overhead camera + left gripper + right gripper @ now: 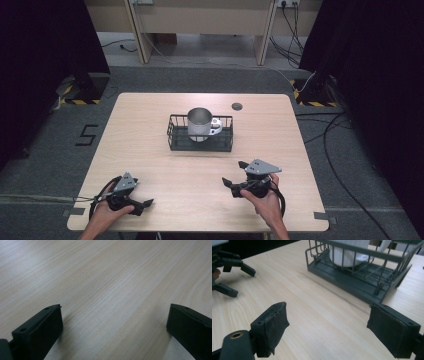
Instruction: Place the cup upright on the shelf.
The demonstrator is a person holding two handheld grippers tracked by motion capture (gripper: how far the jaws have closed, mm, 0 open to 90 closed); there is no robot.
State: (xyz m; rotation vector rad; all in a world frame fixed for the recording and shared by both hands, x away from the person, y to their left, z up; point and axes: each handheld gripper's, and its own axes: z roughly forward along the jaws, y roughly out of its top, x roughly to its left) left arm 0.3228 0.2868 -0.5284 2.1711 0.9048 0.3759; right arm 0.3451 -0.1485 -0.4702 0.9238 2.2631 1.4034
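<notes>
A shiny metal mug (pixel 199 123) stands upright in a black wire basket (pixel 200 145) at the middle of the light wooden table (pixel 150 150), its handle turned right. My left gripper (pixel 142 205) rests near the front left corner, open, with bare wood between its jaws (pixel 115 322). Near the front right, my right gripper (pixel 235 175) is open too and points left toward the basket. In the right gripper view the basket (pixel 362 285) with the mug (pixel 349 255) lies ahead of the open gripper (pixel 328 322), and the left gripper (pixel 232 272) shows at upper left.
A round cable hole (pixel 237 106) sits in the table behind the basket. Black curtains hang at both sides, cables (pixel 340 150) lie on the grey floor at right, and a "5" mark (pixel 87 135) is on the floor at left.
</notes>
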